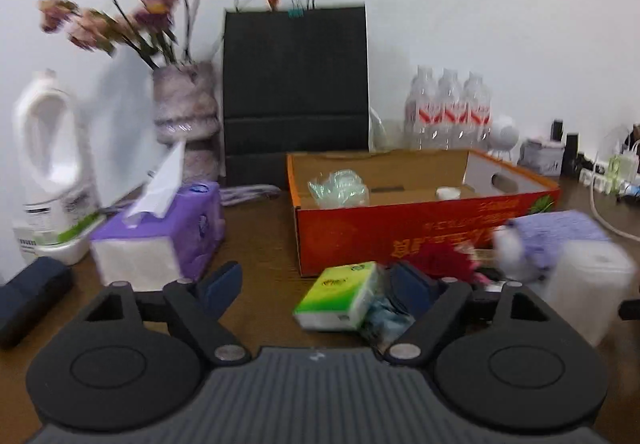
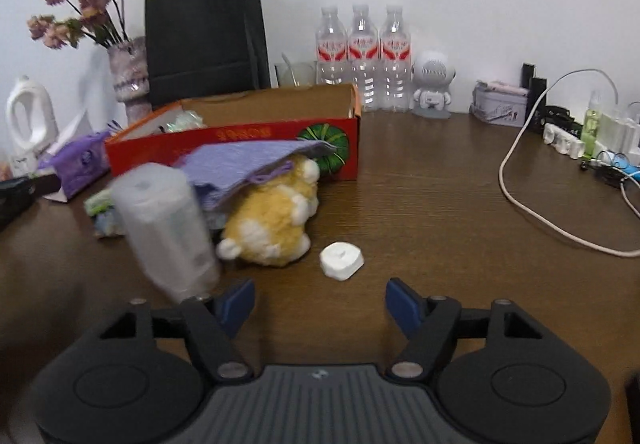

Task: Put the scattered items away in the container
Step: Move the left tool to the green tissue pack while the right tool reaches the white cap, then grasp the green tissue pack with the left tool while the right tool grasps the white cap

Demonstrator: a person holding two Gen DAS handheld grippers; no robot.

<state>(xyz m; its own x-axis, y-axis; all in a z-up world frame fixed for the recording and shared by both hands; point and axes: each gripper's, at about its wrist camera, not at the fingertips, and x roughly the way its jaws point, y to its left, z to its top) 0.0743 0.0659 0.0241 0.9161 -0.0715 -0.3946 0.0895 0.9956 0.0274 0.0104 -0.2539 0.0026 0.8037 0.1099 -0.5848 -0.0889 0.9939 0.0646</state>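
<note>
An open red cardboard box stands on the brown table and holds a clear plastic bag and a small white item. In front of it lie a green tissue pack, a crumpled wrapper, a red item, a purple cloth over a yellow plush toy, a wrapped paper roll and a small white tape roll. My left gripper is open, the tissue pack between its fingers. My right gripper is open and empty, just before the tape roll.
A purple tissue box, white detergent bottle, flower vase, black paper bag, three water bottles, a white robot figure and a tin line the back. A cable and power strip lie right.
</note>
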